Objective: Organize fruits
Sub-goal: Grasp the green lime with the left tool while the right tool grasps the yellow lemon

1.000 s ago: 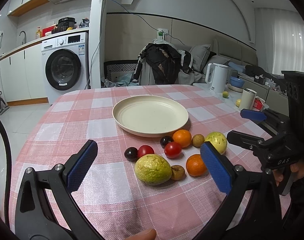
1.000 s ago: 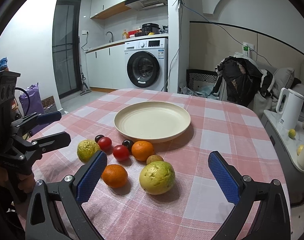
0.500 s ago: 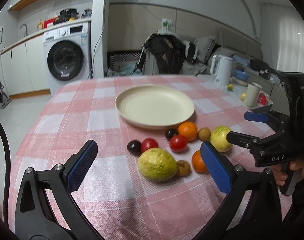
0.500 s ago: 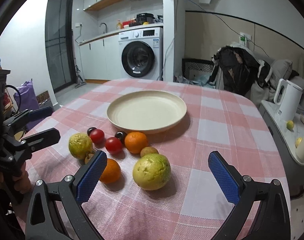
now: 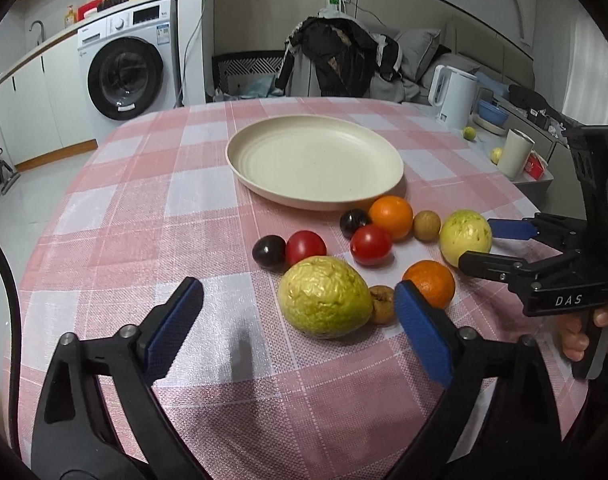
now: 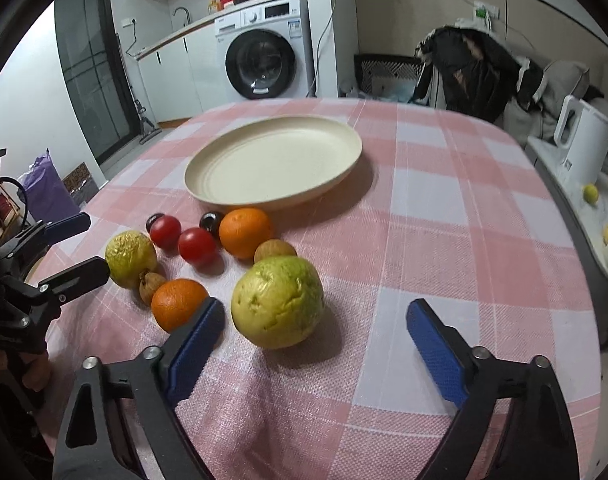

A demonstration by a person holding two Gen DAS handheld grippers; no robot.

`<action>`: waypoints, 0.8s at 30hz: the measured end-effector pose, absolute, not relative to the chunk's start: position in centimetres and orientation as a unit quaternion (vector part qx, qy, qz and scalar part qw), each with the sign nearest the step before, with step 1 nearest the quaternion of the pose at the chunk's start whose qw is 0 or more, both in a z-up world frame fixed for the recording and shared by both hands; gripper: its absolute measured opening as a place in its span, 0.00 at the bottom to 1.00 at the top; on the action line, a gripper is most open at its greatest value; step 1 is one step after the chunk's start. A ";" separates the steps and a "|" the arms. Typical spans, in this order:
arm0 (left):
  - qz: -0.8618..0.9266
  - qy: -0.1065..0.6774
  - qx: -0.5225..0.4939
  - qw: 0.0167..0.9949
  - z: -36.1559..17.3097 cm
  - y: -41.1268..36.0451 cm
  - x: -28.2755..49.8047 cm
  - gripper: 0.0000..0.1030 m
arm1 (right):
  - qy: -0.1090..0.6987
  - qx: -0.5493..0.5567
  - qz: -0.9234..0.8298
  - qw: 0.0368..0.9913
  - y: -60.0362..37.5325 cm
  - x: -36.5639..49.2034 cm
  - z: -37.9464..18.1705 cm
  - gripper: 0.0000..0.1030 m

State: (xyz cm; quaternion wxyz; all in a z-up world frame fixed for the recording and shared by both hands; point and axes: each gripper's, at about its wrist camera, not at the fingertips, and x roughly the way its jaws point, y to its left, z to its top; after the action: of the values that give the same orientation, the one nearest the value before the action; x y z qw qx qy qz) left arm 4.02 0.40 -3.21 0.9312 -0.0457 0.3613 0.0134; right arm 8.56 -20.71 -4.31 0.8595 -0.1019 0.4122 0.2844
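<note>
An empty cream plate (image 5: 316, 160) sits mid-table on the pink checked cloth. In front of it lie two oranges, two red tomatoes (image 5: 371, 244), two dark plums and two small brown fruits. My left gripper (image 5: 297, 292) hangs over a wrinkled yellow-green guava (image 5: 324, 306); its jaws are closing, with the guava between the blue pads but untouched. My right gripper (image 6: 316, 308) straddles a smoother guava (image 6: 277, 306) the same way, jaws closing, pads clear of it. An orange (image 6: 177, 302) lies just beside its left pad. Each gripper shows in the other's view.
A white kettle (image 5: 454, 96), a cup (image 5: 514, 152) and small yellow fruits stand on a side counter past the table's right edge. A chair draped with dark clothes (image 5: 336, 60) stands behind the table. A washing machine (image 5: 123, 76) is at the back left.
Both grippers have come down and tilted toward the fruit, so each guava now sits between a pair of pads. The jaws have narrowed slightly. No fruit has moved.
</note>
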 end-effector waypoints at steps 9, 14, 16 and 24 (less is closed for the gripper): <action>-0.014 0.383 -0.076 0.921 -4.1 0.9 5.1 0.63 | 0.438 -0.091 0.307 0.840 -20.0 8.5 -5.2 0.74; -0.026 0.391 -0.070 0.917 -4.3 0.4 5.5 0.55 | 0.441 -0.082 0.310 0.838 -20.1 8.6 -5.2 0.65; -0.029 0.394 -0.070 0.916 -4.4 0.4 5.6 0.51 | 0.441 -0.082 0.312 0.838 -20.0 8.6 -5.2 0.62; -0.037 0.390 -0.076 0.917 -4.4 0.2 5.5 0.49 | 0.446 -0.073 0.320 0.833 -19.4 8.9 -5.3 0.50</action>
State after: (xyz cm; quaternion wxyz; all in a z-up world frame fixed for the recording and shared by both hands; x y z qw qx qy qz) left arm 5.49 0.25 -4.42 0.9168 -0.0765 0.3901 -0.0367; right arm 8.91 -19.42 -5.29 0.8327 -0.0733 0.4458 0.3202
